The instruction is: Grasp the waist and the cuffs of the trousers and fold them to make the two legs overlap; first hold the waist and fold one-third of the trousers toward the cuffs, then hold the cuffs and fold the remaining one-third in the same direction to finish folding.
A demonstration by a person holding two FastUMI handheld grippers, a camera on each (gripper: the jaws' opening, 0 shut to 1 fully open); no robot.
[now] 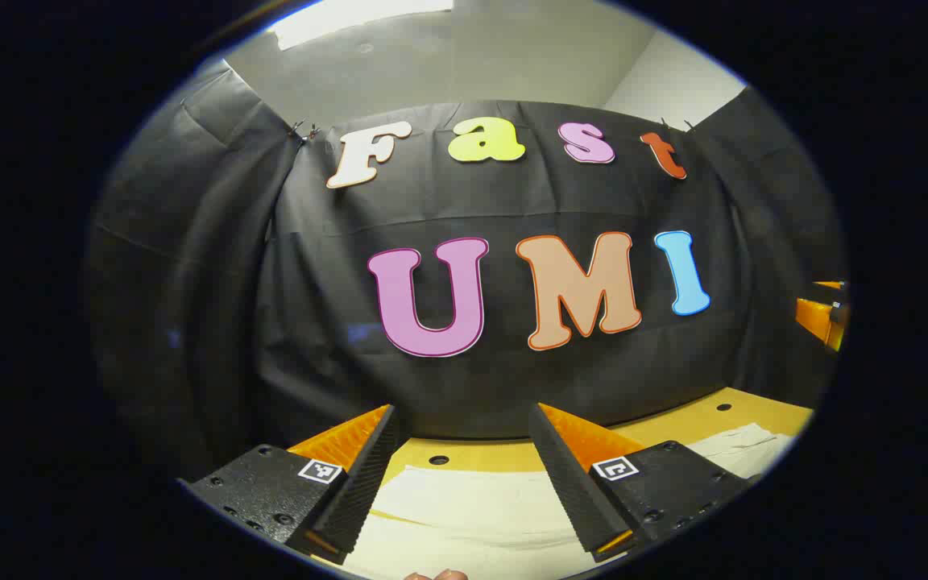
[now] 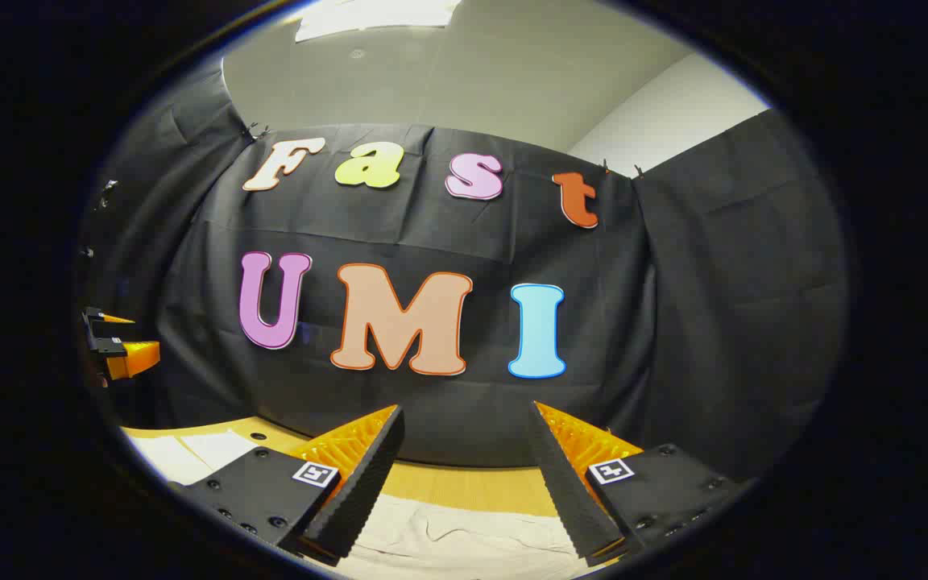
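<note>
Evidently, the left gripper is hovering spread wide and holding nothing above the pale trousers, which are lying flat on the wooden table. Further along, the right gripper is likewise gaping empty over the cloth. The fabric is looking light, limp and wrinkle-prone, so pinching waistband and cuff hems seems the surest hold.

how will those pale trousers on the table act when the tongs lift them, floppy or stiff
Probably floppy: the trousers lie flat with soft wrinkles, so lifted parts should droop. They look like thin cloth, likely light. On the smooth table they may slide when pulled. Both tongs are open above them.
</note>
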